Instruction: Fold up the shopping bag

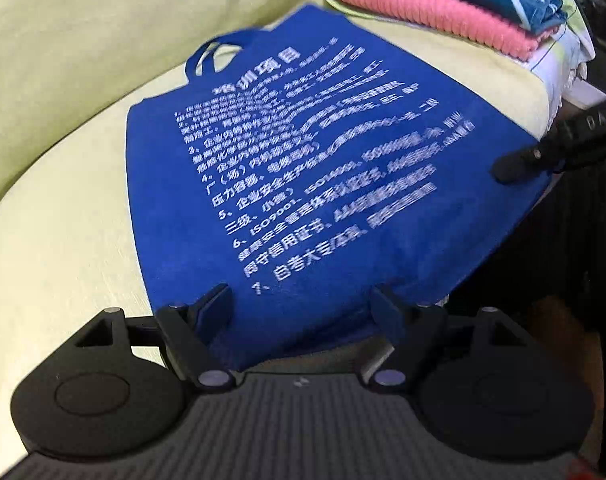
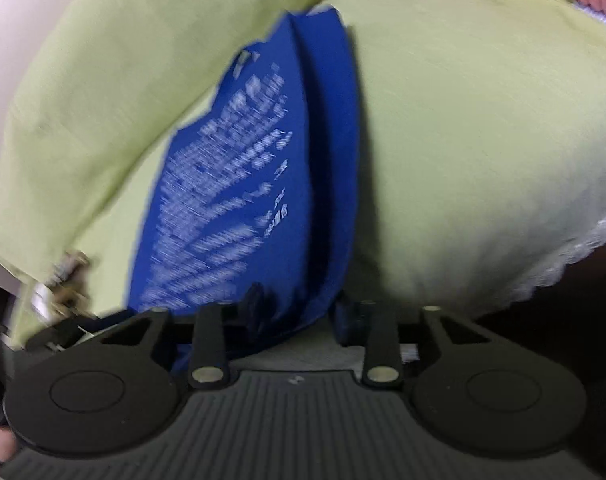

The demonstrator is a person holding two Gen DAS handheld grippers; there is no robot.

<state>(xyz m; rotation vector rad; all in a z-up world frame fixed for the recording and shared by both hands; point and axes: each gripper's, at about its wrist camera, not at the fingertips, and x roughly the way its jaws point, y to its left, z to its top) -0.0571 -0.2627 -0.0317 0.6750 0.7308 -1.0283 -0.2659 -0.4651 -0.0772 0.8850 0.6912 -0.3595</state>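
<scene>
The blue shopping bag [image 1: 303, 168] lies spread on a yellow-green sheet [image 1: 63, 240], printed side up, its handles [image 1: 215, 52] toward the far side and its near edge hanging over the front edge of the sheet. It looks mostly unfolded; in the right wrist view one side seems lifted or doubled (blur prevents certainty).

The left hand-held gripper [image 1: 303, 304] is wide open, its fingers straddling the near edge of the bag. The right hand-held gripper [image 2: 297, 316] appears partly closed around the bag's corner; a firm hold cannot be confirmed. Folded textiles [image 1: 443, 4] sit at the far right corner.
</scene>
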